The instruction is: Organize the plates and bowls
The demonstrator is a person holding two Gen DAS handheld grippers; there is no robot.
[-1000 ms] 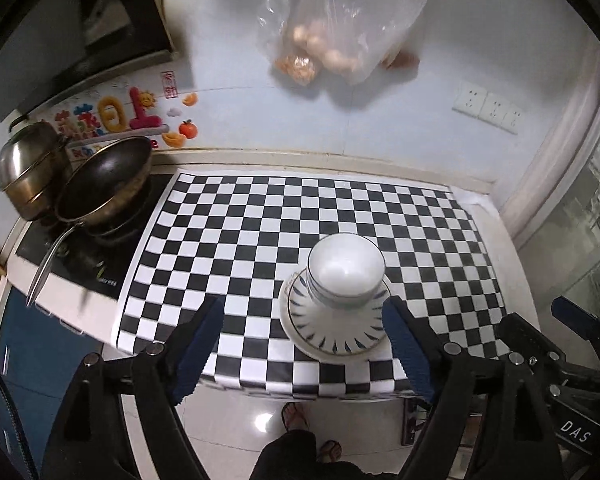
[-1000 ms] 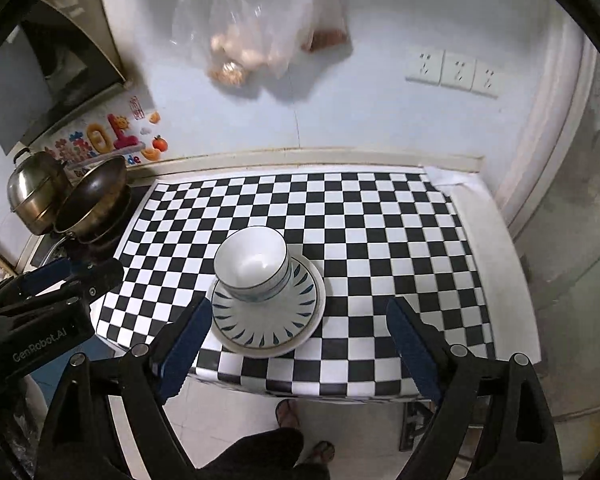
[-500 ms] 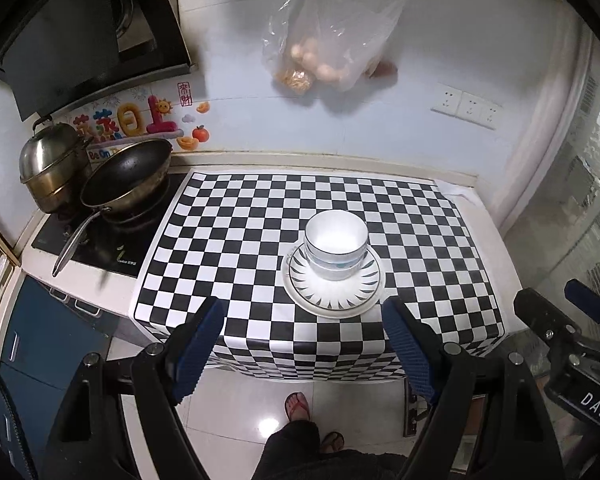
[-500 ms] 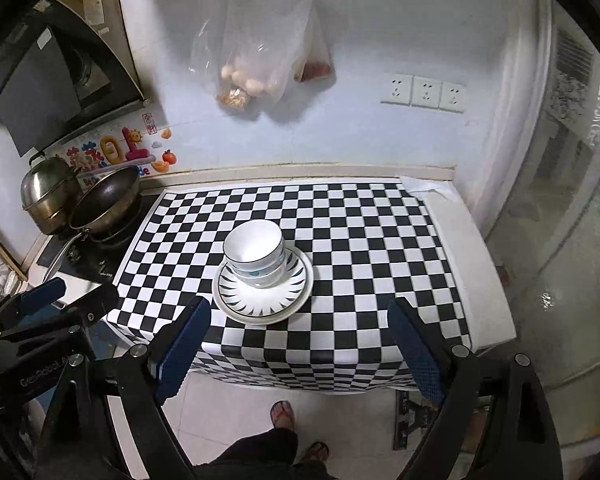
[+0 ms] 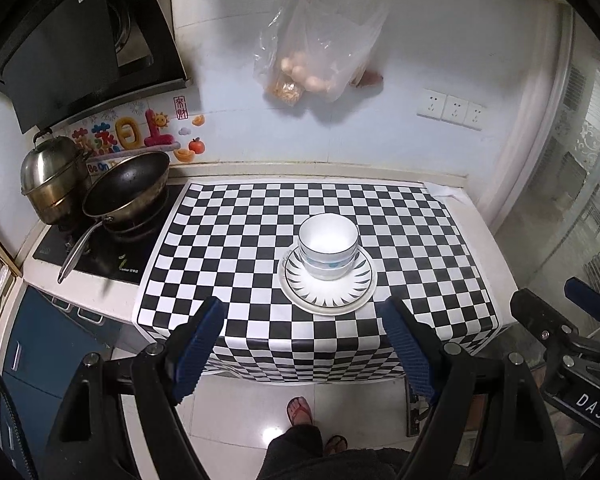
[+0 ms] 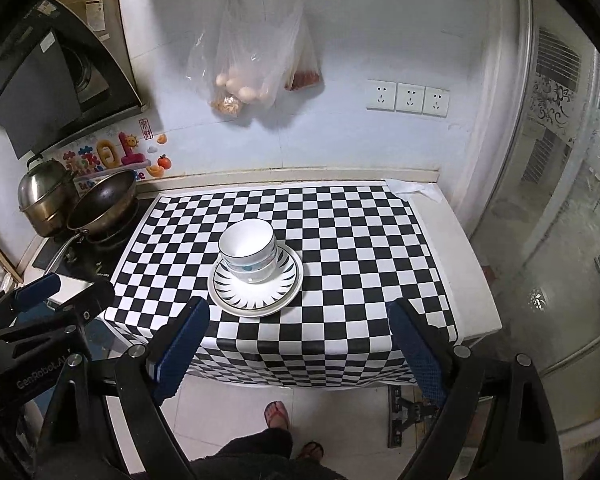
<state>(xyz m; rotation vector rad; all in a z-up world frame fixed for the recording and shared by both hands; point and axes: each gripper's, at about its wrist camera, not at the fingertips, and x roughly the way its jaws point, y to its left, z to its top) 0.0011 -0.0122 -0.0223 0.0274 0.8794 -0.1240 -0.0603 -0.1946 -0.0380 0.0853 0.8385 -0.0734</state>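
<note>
Sitting mid-counter — stacked bowls [image 5: 328, 246] on plate [image 5: 327, 297] — well inside checkered cloth [image 5: 228, 256] edges.

This is a home kitchen: a black slanted range hood [image 5: 80, 48] hangs over a black glass cooktop [image 5: 100, 252] at the counter's left end, carrying a dark steel frying pan [image 5: 126, 186] and a lidded stainless steamer pot [image 5: 52, 178], beside a clear plastic bag of eggs [image 5: 312, 60] hanging on the tiled wall.
</note>
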